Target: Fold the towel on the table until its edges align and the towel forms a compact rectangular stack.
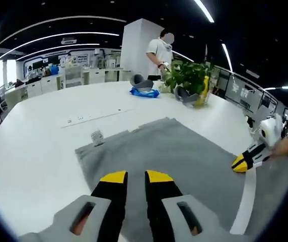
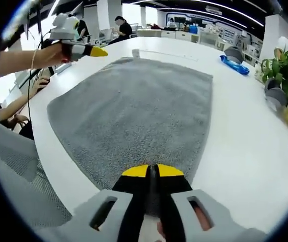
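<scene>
Right at the near edge, the right gripper (image 2: 152,174) has its jaws closed over the grey towel (image 2: 134,111), which lies flat on the white counter (image 2: 244,131), stretching away; left gripper (image 1: 136,177) hovers narrowly parted above it.

Table (image 1: 43,151): large, white, smooth top with a rounded edge, extending well back into the room

On it:
- grey towel (image 2: 134,116), spread flat and unfolded, one edge near the table's rim; a small white label (image 1: 97,136) at one corner
- blue item (image 1: 145,93), lying flat, far side, well apart from the towel
- grey curved object (image 1: 140,81) just behind the blue item
- potted green plant (image 1: 188,75) near the far edge
- second grey curved object (image 1: 186,95) and a yellow item (image 1: 203,96), at the plant's base
</scene>
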`<state>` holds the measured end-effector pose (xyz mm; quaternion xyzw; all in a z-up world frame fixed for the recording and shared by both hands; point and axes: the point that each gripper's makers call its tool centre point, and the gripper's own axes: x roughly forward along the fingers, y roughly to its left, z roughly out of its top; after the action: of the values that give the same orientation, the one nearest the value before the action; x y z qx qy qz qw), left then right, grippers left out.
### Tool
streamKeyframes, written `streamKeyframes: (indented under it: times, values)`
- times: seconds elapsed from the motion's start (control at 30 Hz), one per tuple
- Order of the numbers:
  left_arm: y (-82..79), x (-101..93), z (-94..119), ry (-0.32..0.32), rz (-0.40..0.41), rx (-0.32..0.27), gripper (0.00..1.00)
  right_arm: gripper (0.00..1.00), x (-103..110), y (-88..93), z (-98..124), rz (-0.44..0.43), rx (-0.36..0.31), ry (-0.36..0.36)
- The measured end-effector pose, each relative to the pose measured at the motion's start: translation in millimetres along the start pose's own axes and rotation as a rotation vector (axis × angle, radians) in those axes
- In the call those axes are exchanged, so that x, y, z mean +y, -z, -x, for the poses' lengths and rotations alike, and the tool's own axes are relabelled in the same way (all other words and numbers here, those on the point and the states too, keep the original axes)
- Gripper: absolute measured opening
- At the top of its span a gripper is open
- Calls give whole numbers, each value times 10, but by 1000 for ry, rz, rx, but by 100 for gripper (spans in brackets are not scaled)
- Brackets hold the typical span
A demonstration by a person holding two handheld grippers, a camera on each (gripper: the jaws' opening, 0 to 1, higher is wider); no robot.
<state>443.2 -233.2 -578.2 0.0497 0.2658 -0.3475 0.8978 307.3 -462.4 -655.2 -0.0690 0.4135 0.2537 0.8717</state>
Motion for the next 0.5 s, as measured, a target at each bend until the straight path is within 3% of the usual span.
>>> streamKeyframes:
  times: [0.07, 0.1, 0.23, 0.5]
  values:
    - [65, -96, 144, 16, 20, -1, 16, 25, 19, -12, 36, -25, 6, -38]
    - [84, -151, 204, 27, 39, -7, 16, 27, 14, -22, 59, -18, 5, -40]
    - [227, -402, 470, 50, 23, -14, 18, 25, 47, -48, 162, 55, -3, -44]
    - [660, -862, 720, 114, 40, 32, 24, 27, 196, 57, 275, 213, 44, -96]
